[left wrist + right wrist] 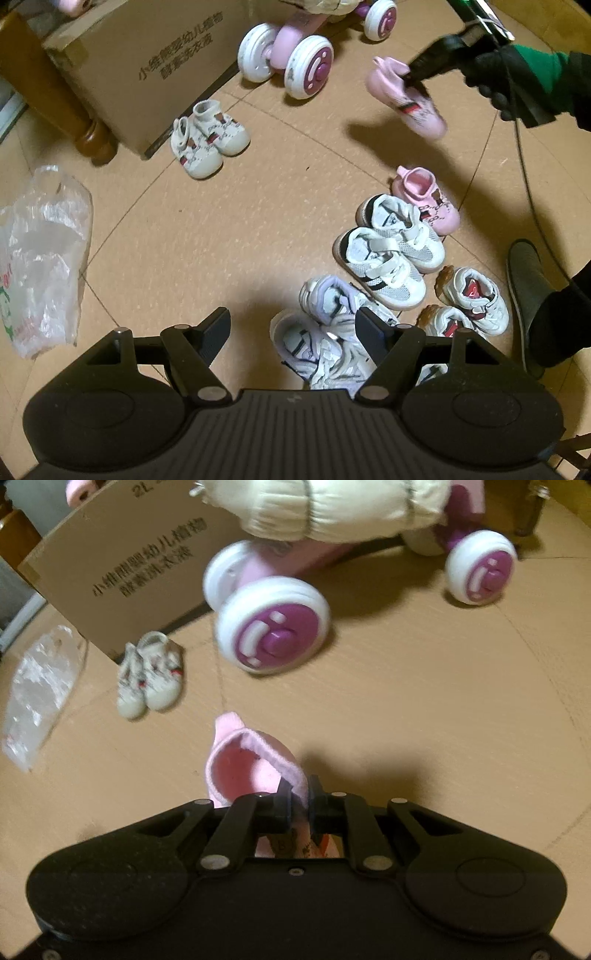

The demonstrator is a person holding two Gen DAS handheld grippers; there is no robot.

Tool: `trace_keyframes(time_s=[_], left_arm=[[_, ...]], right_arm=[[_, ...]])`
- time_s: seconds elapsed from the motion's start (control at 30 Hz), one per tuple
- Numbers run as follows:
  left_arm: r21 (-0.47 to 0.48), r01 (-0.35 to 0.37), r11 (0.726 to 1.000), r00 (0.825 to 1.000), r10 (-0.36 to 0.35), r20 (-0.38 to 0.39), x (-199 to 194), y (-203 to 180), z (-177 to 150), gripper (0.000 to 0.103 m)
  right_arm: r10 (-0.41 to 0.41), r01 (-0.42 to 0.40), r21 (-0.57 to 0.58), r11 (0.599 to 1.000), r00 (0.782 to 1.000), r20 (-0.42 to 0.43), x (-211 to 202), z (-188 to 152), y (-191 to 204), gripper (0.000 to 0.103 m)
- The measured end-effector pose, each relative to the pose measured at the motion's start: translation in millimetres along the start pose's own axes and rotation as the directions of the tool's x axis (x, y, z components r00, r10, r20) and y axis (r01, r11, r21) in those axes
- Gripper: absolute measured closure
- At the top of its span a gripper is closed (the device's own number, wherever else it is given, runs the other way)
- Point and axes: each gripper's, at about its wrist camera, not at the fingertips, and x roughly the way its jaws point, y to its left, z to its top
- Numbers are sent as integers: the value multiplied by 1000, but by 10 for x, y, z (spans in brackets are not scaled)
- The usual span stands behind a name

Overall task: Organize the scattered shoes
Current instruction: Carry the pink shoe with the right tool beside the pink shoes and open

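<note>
With our right gripper [298, 797] pinching the collar of the pink shoe [255, 764] in the air and our left gripper [293, 332] spread empty over the row, we should set it toe-aligned just beside its pink mate [428, 199] before letting go.

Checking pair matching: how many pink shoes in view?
2. One pink shoe hangs in the shut right gripper; its mate sits on the floor beside the white strap sneakers. None visibly hidden.
</note>
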Motion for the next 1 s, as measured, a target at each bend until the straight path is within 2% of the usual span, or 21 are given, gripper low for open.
trace_keyframes(time_s=[0.27, 0.43, 0.8, 1.0], left_arm=[[41, 8, 999, 1000, -8, -6, 51, -167, 86, 29], [53, 18, 998, 999, -17, -29, 158, -233, 131, 29], [58, 50, 997, 996, -45, -79, 387, -282, 160, 29], [58, 60, 996, 995, -55, -85, 413, -289, 144, 29]], right_arm=[[-49, 48, -18, 999, 996, -74, 184, -354, -400, 94], [-13, 11, -16, 1000, 994, -111, 424, -480, -527, 94], [82, -92, -41, 995, 978, -191, 886, -700, -440, 94], [93, -101, -40, 994, 981, -170, 992, -747, -317, 93]])
